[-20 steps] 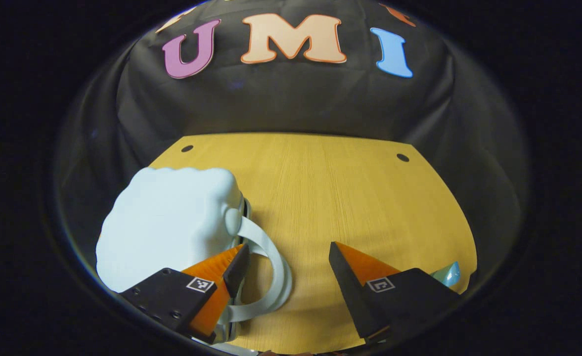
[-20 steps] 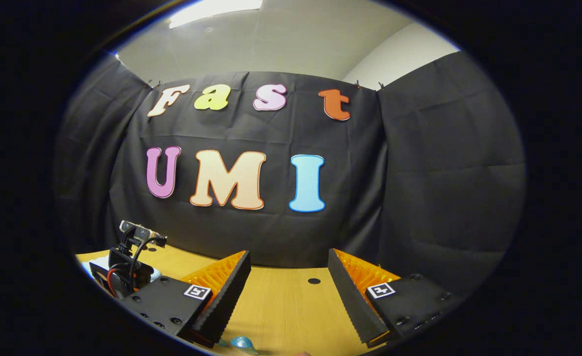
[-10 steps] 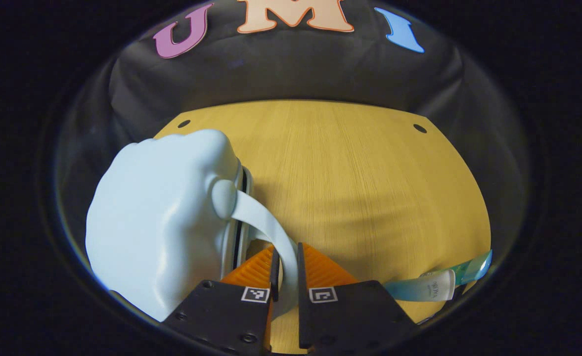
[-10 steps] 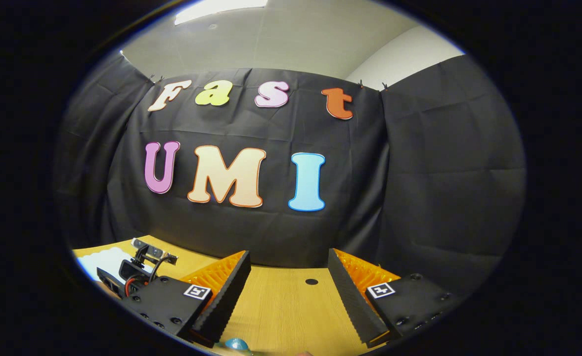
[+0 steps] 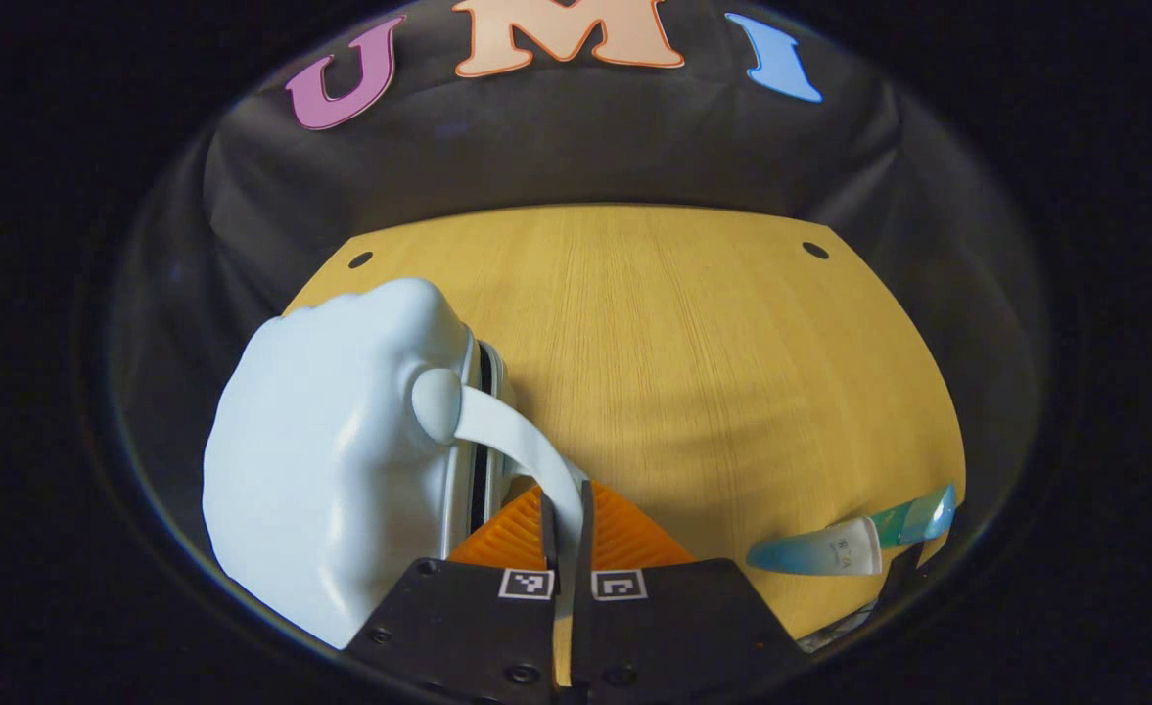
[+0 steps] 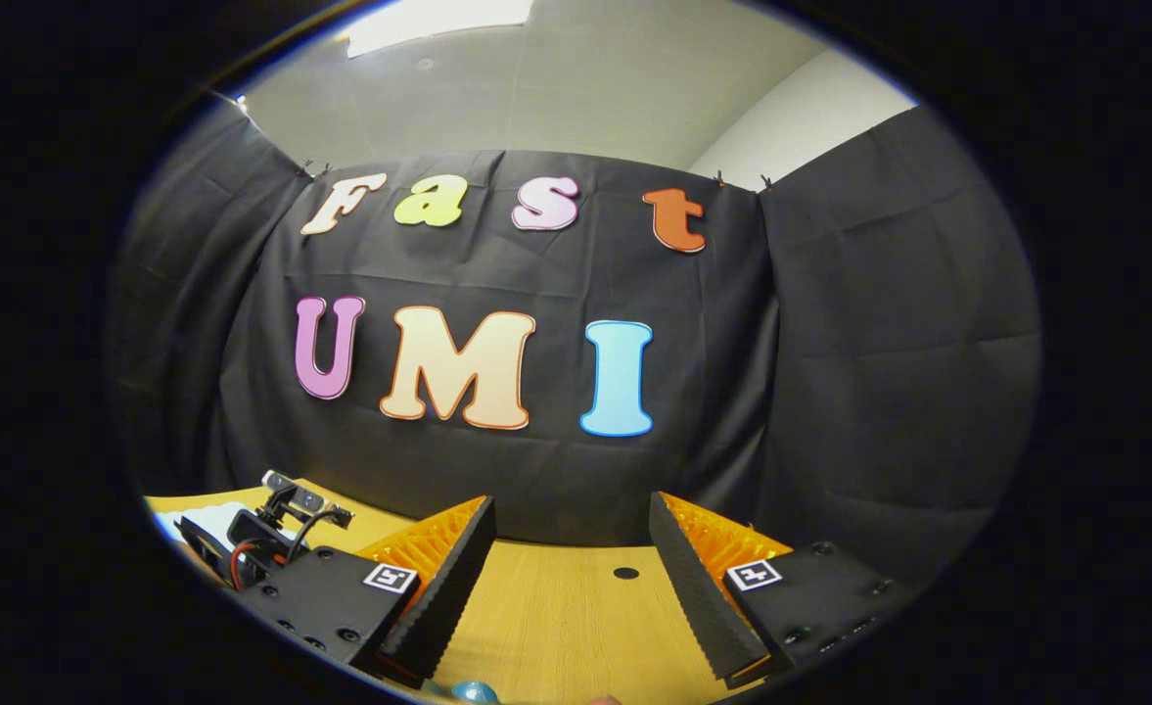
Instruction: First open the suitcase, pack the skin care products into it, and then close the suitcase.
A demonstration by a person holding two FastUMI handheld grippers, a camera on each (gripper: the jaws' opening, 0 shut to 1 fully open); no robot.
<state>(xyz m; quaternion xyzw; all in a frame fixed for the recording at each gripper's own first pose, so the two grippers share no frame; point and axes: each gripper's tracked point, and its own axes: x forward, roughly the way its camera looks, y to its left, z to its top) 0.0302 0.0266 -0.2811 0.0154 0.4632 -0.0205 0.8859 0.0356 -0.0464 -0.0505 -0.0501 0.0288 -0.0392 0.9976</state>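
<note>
Now left gripper (image 5: 566, 519) has clamped the handle (image 5: 517, 446) of the closed suitcase (image 5: 331, 460) on the table (image 5: 693, 343), so opening can start; right gripper (image 6: 568, 578) hangs open, tube (image 5: 830, 548) waiting nearby.

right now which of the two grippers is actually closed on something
The left gripper: its fingers are pinched together on the suitcase handle, the pale strap arching off the light blue suitcase. The right gripper is wide open above the table, holding nothing.

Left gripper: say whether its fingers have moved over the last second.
Yes. The left gripper, open beside the suitcase a second ago, has closed both fingers on the suitcase handle.
</note>
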